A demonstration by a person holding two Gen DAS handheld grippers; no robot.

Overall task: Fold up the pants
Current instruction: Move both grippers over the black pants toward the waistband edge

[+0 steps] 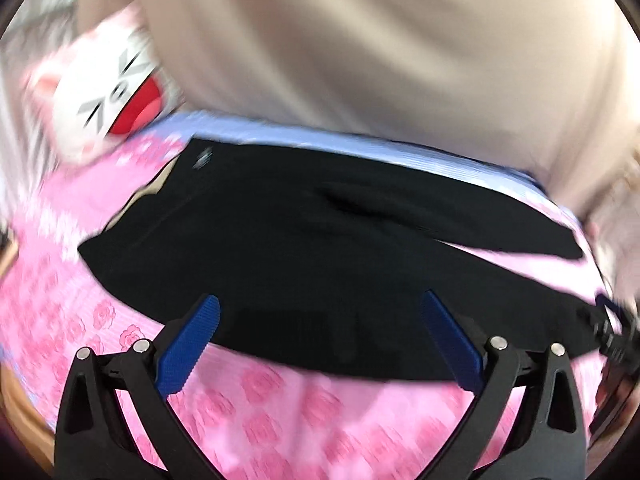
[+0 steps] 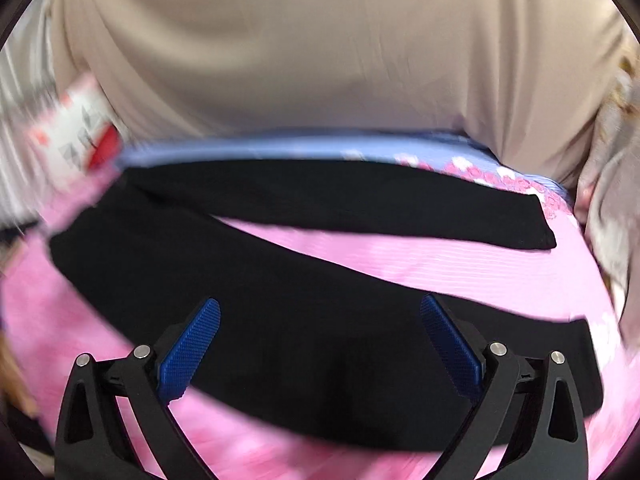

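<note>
Black pants (image 1: 304,248) lie spread flat on a pink rose-patterned bedcover (image 1: 256,412). Their two legs split apart toward the right in the right wrist view (image 2: 280,280). The waistband end points left in the left wrist view. My left gripper (image 1: 320,312) is open, its blue-padded fingers (image 1: 192,344) hovering over the near edge of the pants, holding nothing. My right gripper (image 2: 320,316) is open too, above the near leg, with blue pads (image 2: 450,344) spread wide. The right gripper's black frame (image 1: 616,340) shows at the far right of the left wrist view. Both views are motion-blurred.
A person in a beige top (image 1: 360,48) stands close behind the bed, filling the upper half of both views (image 2: 320,48). A white plush cat with a red mouth (image 1: 104,96) sits at the back left. A blue striped band (image 2: 280,148) edges the far side of the cover.
</note>
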